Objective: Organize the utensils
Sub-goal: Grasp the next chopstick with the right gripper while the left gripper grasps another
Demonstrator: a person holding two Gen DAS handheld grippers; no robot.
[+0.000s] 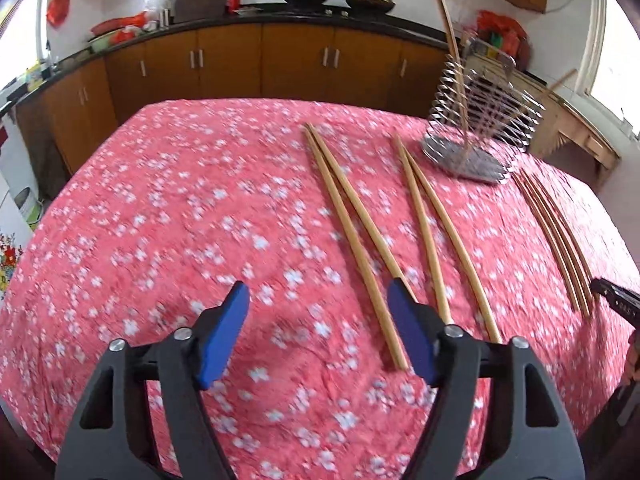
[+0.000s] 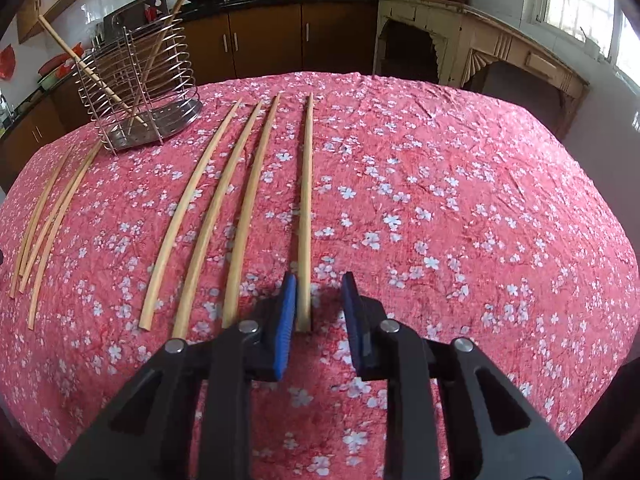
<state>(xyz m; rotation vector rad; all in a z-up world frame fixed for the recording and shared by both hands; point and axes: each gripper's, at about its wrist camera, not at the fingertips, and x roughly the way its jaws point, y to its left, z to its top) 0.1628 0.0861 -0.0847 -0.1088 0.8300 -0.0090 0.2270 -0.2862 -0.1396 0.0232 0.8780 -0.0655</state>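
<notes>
Left tongs (image 1: 318, 316) released, blue pads wide apart, low over the flowered cloth of the worktop (image 1: 160, 200); nothing between them, right pad just beside the near ends of one chopstick pair (image 1: 352, 240). Second pair (image 1: 436, 236) lying alongside, toward the right edge.

Right tongs (image 2: 320, 300) narrowed around the near end of a single chopstick (image 2: 306, 208), not clenched: left pad at the stick, right pad apart, stick flat on the cloth. Three more chopsticks (image 2: 224, 216) fanned to its left. Wire holder (image 2: 140, 80) near the far left corner, two chopsticks leaning inside.
</notes>
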